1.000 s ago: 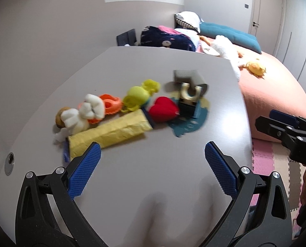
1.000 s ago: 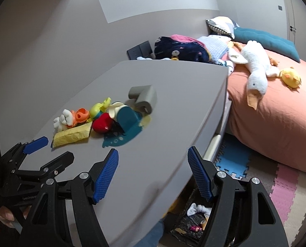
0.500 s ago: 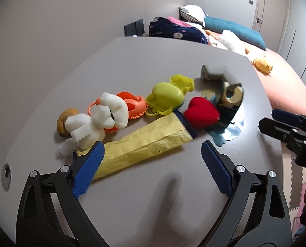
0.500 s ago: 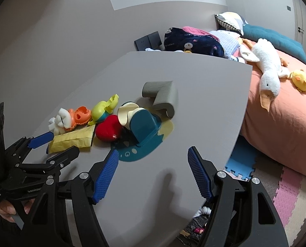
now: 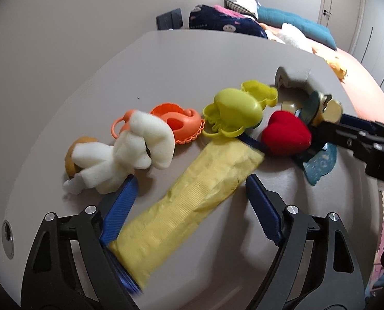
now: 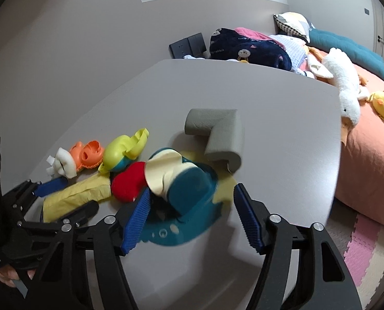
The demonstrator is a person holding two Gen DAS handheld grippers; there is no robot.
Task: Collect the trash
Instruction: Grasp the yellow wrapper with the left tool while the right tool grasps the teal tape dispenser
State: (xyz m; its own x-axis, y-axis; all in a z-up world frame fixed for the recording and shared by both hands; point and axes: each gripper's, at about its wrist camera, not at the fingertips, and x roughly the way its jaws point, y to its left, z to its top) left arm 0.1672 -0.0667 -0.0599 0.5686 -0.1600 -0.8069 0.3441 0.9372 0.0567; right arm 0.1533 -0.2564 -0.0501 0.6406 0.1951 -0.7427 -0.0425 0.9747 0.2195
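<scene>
Since half a second ago both your tongs have moved forward into the pile, and everything looms larger in both views.

Left tongs [image 5: 189,209]: you hold them low over the surface [image 5: 192,62], wide open, with the yellow wrapper [image 5: 192,201] lying lengthwise between the blue fingers [image 5: 119,209]. Neither pad visibly presses it; nothing is gripped yet. The left pad sits just beside the white foam scrap [image 5: 129,155], which overlaps a brown lump [image 5: 71,155] at far left.

Moving right along the pile:
- orange mould [image 5: 181,124], touching the foam scrap
- lime-green mould [image 5: 233,111], with a smaller yellow mould [image 5: 259,91] just behind it
- red heart [image 5: 285,134], at the far end of the wrapper
- grey foam corner piece [image 6: 217,137], behind the rest

Right tongs [image 6: 192,211]: you hold them tilted low and wide open, straddling the teal toy shoe [image 6: 189,186], which rests on a teal cut-out sheet [image 6: 181,230]. The left pad is close against the shoe's side; whether it touches is unclear through the blur. Nothing is clamped.

All the trash lies on the surface. The bed [image 6: 367,155], with a white plush goose [image 6: 344,90], stands to the right.
</scene>
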